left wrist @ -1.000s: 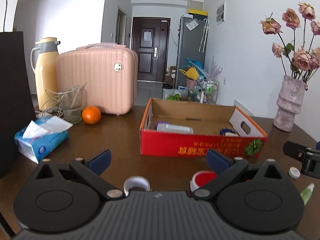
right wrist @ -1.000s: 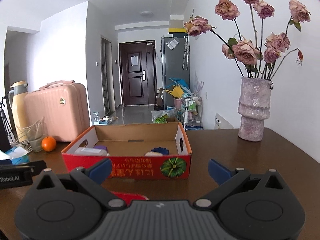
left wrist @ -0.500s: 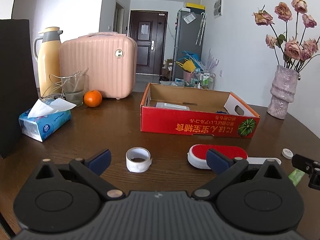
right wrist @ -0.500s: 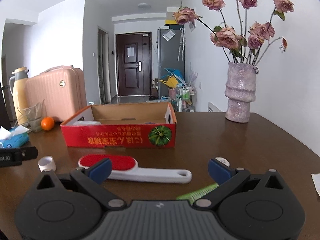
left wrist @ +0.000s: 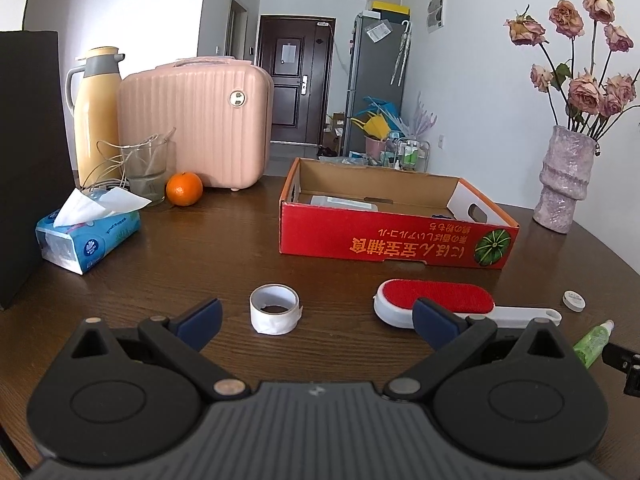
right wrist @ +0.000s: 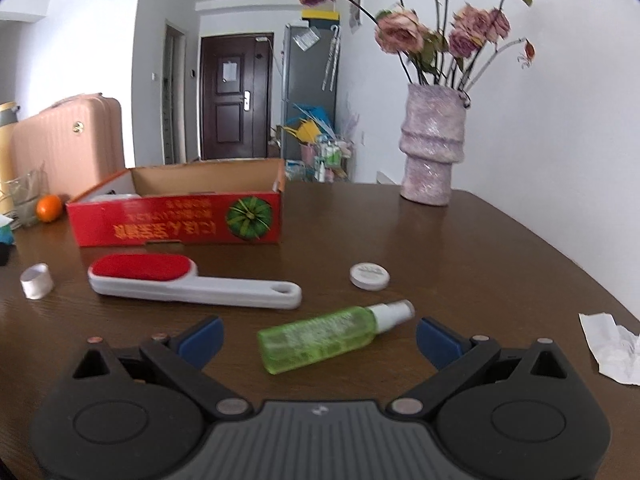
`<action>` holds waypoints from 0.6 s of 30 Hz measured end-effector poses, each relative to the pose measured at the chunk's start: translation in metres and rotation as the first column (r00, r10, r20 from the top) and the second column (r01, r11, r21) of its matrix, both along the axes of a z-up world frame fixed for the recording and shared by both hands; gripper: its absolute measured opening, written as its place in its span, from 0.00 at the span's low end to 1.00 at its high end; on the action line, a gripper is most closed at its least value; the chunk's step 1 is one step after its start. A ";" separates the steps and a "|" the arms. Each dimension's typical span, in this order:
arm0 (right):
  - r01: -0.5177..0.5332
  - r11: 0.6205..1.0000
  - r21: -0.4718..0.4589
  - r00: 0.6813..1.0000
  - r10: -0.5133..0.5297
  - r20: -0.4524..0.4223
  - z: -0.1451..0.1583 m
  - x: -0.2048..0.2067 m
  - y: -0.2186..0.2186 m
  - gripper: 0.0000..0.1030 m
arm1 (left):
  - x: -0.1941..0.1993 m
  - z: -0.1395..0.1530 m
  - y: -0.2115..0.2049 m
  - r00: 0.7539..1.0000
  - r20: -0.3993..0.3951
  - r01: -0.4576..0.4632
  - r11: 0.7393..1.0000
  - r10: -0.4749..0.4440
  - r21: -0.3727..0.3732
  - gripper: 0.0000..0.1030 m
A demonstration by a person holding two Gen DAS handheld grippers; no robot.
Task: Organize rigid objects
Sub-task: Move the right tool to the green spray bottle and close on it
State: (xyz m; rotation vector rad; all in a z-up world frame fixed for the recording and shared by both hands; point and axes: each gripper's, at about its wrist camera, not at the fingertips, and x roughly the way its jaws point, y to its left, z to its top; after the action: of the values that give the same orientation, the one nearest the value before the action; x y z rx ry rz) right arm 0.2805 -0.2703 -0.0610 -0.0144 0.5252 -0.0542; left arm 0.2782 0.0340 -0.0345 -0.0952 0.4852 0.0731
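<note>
A red cardboard box stands open on the brown table with a few items inside. In front of it lie a white tape roll, a red-faced lint brush with a white handle, a small white round tin and a green spray bottle. My left gripper is open, just behind the tape roll. My right gripper is open with the green bottle lying between its fingertips, untouched.
At the back left stand a pink case, a yellow thermos, a glass, an orange and a tissue pack. A black bag fills the left edge. A vase of roses and crumpled paper sit right.
Both grippers have pulled back from the box toward the table's near side. The tape roll, brush, tin and green bottle have come into view in front of them.
</note>
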 end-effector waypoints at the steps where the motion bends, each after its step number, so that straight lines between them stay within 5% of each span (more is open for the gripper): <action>1: 0.004 1.000 0.004 1.000 -0.004 -0.004 0.000 0.002 -0.003 1.00 | 0.000 -0.001 0.000 1.000 -0.001 -0.001 1.000 0.001 0.000 1.00; 13: 0.063 0.994 0.094 0.988 -0.049 -0.143 -0.007 0.051 -0.021 0.99 | 0.004 -0.004 0.000 1.000 -0.023 -0.012 1.000 0.012 0.004 1.00; 18: 0.083 0.988 0.131 0.978 -0.055 -0.202 -0.015 0.069 -0.020 0.90 | 0.006 -0.006 0.001 0.999 -0.031 -0.016 1.000 0.016 0.003 1.00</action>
State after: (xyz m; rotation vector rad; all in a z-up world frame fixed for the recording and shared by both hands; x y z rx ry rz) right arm 0.3498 -0.2906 -0.0759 0.1365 0.7275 -0.0849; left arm 0.2840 0.0352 -0.0401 -0.0950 0.5150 0.0912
